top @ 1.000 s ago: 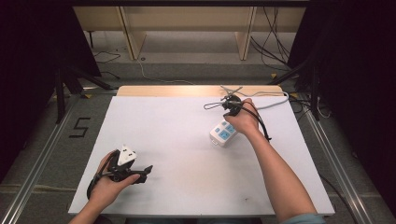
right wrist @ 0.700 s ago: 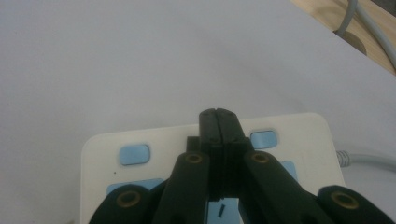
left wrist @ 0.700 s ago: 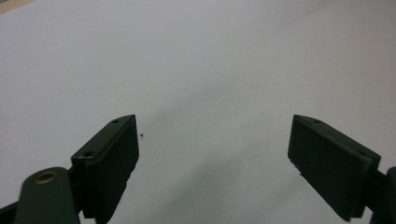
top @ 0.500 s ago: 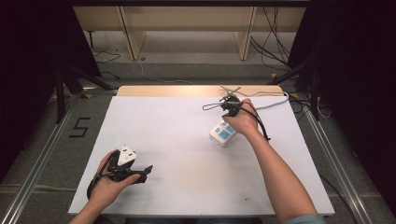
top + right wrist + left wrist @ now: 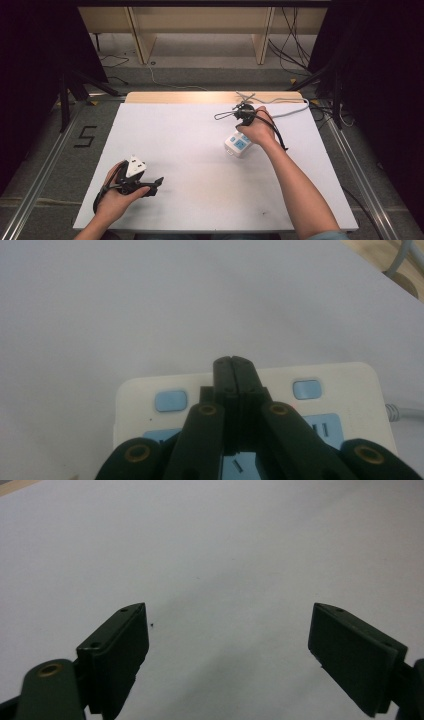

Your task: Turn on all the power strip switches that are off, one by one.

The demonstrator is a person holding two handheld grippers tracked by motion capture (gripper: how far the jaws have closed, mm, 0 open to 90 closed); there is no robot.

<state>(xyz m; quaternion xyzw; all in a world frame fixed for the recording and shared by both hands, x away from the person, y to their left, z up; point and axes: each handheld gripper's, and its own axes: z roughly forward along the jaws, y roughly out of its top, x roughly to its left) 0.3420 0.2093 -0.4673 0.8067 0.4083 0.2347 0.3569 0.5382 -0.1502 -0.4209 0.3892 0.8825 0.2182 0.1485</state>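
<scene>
Your right gripper has its jaws pressed flat together with nothing between them, and the tips sit over the middle of the white power strip, between its two light-blue switch buttons. The left button lies at about 9 o'clock from the tips; the right button lies at about 3 o'clock, with a small red light showing just below it. Whether the tips actually touch the strip's face, you cannot tell from here.

In the high view your right gripper is at roughly 1 o'clock on the white table, and the power strip lies just under your right hand, its grey cord trailing off toward the far edge at 2 o'clock.

Your left gripper stands with its jaws wide apart and holds nothing, only bare table ahead of it. In the high view the left gripper rests near 7 o'clock, well apart from the strip.

As for progress, you look set to poke a switch with closed tips. The approach seems done: you are over the strip, tips together. What seems left is choosing a button, sliding sideways onto it and pressing down. No plug sits in the visible sockets.
</scene>
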